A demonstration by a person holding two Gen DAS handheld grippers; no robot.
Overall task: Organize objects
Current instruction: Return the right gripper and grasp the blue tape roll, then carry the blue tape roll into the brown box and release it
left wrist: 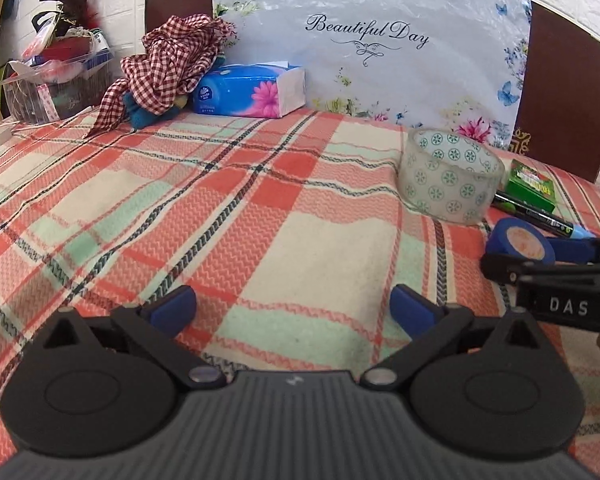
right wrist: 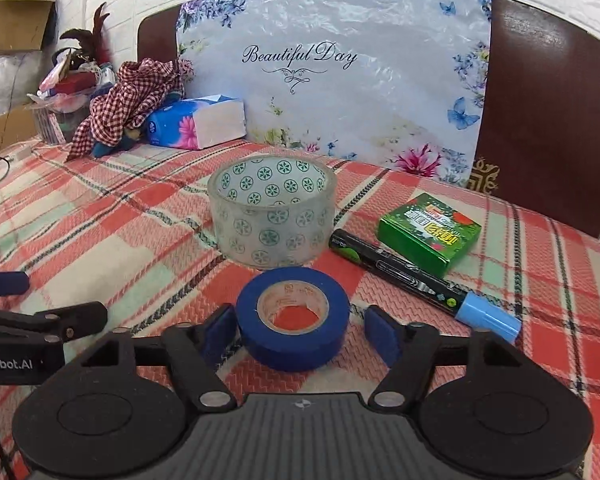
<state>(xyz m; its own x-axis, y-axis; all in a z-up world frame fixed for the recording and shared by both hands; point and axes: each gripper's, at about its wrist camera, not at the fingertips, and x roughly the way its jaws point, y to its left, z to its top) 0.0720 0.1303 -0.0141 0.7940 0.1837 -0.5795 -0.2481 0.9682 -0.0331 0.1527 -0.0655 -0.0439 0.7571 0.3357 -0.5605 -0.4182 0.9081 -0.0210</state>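
A blue tape roll [right wrist: 293, 318] lies flat on the plaid blanket [right wrist: 100, 220] between the open fingers of my right gripper [right wrist: 302, 330]; the pads stand on either side and look just clear of it. Behind it stands a clear patterned tape roll [right wrist: 272, 212]. To the right lie a black marker with a blue cap [right wrist: 420, 280] and a green box [right wrist: 430, 232]. My left gripper [left wrist: 294, 308] is open and empty over bare blanket [left wrist: 220, 200], left of the blue roll [left wrist: 520, 242], the clear roll [left wrist: 450, 176], the marker [left wrist: 540, 216] and the green box [left wrist: 534, 184].
A blue tissue pack [left wrist: 252, 90] and a red checked cloth [left wrist: 168, 64] lie at the back left against a floral "Beautiful Day" board [left wrist: 372, 40]. A cluttered clear box [left wrist: 56, 80] stands at the far left. A dark headboard [right wrist: 548, 112] rises behind.
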